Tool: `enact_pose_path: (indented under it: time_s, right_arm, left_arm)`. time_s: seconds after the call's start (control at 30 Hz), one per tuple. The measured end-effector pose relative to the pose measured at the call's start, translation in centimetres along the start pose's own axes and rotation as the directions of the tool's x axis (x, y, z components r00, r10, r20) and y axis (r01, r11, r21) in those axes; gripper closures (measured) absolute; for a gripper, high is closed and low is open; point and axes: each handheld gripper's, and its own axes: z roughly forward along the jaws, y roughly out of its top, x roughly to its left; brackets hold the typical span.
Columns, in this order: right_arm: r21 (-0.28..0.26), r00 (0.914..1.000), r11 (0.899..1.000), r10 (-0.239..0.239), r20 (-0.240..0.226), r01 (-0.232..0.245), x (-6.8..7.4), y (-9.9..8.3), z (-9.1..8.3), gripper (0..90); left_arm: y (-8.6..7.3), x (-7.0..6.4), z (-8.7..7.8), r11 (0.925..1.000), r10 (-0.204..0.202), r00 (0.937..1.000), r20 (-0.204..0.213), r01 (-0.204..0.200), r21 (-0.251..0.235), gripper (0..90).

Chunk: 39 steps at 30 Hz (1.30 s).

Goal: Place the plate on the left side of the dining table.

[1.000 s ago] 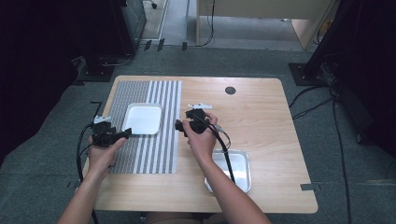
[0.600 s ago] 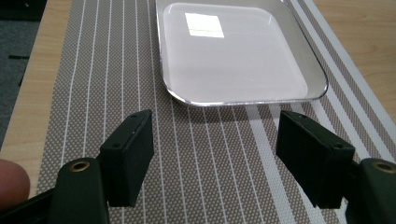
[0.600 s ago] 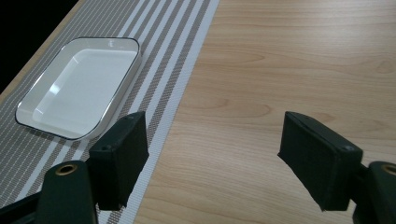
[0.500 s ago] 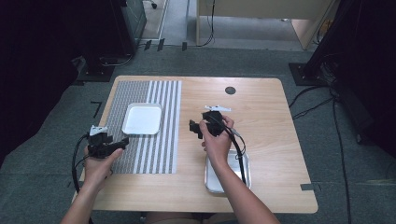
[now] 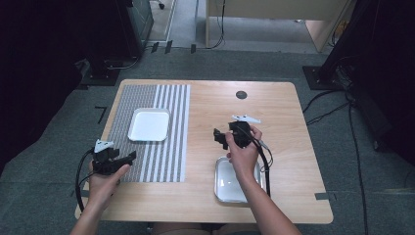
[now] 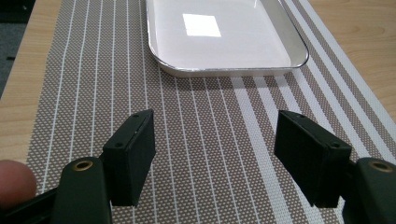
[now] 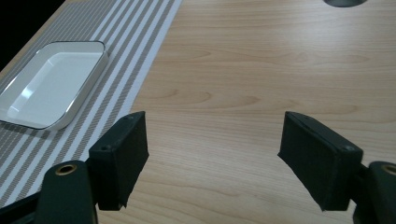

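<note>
A white tray (image 5: 149, 124) lies on a striped grey-and-white placemat (image 5: 166, 161) on the left half of the wooden table (image 5: 284, 112). The same white tray (image 6: 224, 37) lies ahead of my left gripper (image 6: 215, 163), whose jaws stand wide apart over the placemat (image 6: 205, 121) with nothing between them. In the high view my left gripper (image 5: 128, 157) hovers at the mat's near left corner. My right gripper (image 5: 219, 138) is open over bare wood mid-table, just beyond a second white tray (image 5: 230, 182). From my right gripper (image 7: 212, 158), the first tray (image 7: 46, 88) lies off to the left.
A round dark grommet (image 5: 241, 95) sits in the tabletop at the back. Cables (image 5: 266, 171) trail from both grippers. Dark furniture and floor cables surround the table. A strip of tape (image 5: 323, 196) marks the table's right front edge.
Both hands have drawn back toward the near side. The left gripper moved from beside the tray to the mat's near left corner; the right moved right and nearer, above the second tray.
</note>
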Motion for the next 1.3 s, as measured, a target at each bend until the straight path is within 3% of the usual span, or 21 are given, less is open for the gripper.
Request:
enact_pose_path:
  time_s: [0.57,0.63,0.7,0.97,1.13,1.3]
  right_arm:
    - [-0.021,0.9979,0.999,0.037,0.052,-0.036,-5.7,-1.6,-2.9,23.7]
    - [-0.016,0.9982,0.999,0.03,0.051,-0.03,-6.2,-1.9,-3.2,23.6]
    - [-0.017,0.9984,1.0,0.027,0.05,-0.026,-6.7,-2.1,-3.5,23.7]
    - [-0.021,0.9968,1.0,0.025,0.075,-0.023,-8.6,-3.6,-4.6,23.7]
    - [-0.034,0.9948,0.999,0.041,0.093,-0.038,-10.0,-4.3,-5.5,23.7]
    - [-0.048,0.9915,0.997,0.061,0.115,-0.056,-11.4,-5.0,-6.5,23.7]
  left_arm:
    - [-3.5,1.2,-0.3,0.9993,-0.02,0.9997,-0.011,0.02,0.03,31.1]
    - [-3.8,1.3,-0.4,0.9995,-0.007,0.9996,-0.026,0.008,0.03,31.2]
    - [-4.4,1.4,-0.5,0.9988,0.032,0.9973,-0.067,-0.029,0.039,32.2]
    - [-5.3,1.3,-1.0,0.9986,0.053,0.9957,-0.076,-0.053,0.01,32.4]
    - [-5.6,0.7,-0.8,0.9941,0.108,0.9877,-0.113,-0.107,0.019,30.2]
    - [-5.6,0.6,-0.7,0.9941,0.109,0.9874,-0.114,-0.108,0.011,29.8]
